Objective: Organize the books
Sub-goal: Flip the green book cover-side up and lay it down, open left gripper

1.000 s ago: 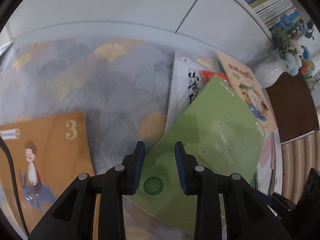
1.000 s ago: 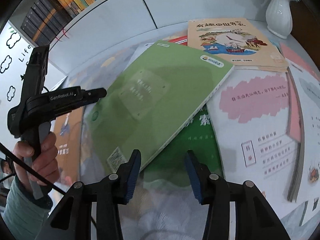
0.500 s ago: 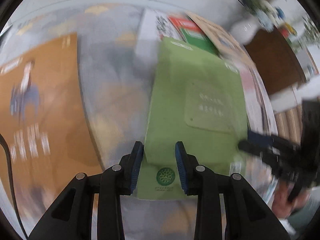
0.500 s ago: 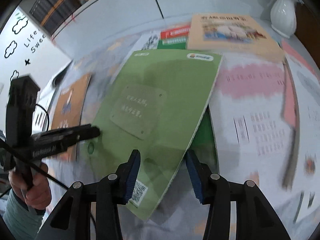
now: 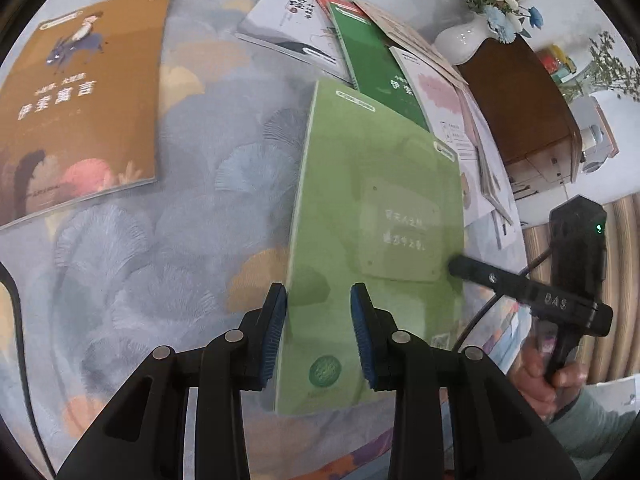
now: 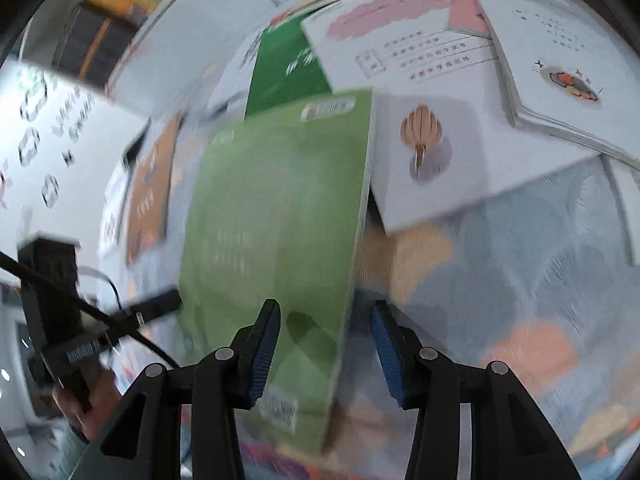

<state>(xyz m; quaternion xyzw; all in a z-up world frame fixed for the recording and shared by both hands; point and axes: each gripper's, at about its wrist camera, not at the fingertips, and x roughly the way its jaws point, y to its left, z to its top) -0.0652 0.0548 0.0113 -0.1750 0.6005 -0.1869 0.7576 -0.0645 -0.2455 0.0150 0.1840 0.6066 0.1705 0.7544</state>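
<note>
Left wrist: light-green book [image 5: 376, 216] lies under parted left gripper [image 5: 319, 332] fingers [image 5: 276, 328].

Left gripper [image 5: 319, 332], black w/ blue ribbed pads, jaws partly apart, straddling the near left corner of a light-green softcover book [image 5: 376, 248]; pads not seen pressing on it. Book lies flat on grey fan-patterned cloth [image 5: 192, 216]. Right gripper's black finger [image 5: 472, 270] reaches onto the book's right edge; hand [image 5: 544, 376] grips its handle. Brown book w/ donkey rider [image 5: 80, 92] far left, well apart. White, dark-green, pink-white books fanned behind. White vase [image 5: 460, 42] w/ blue flowers top right.
</note>
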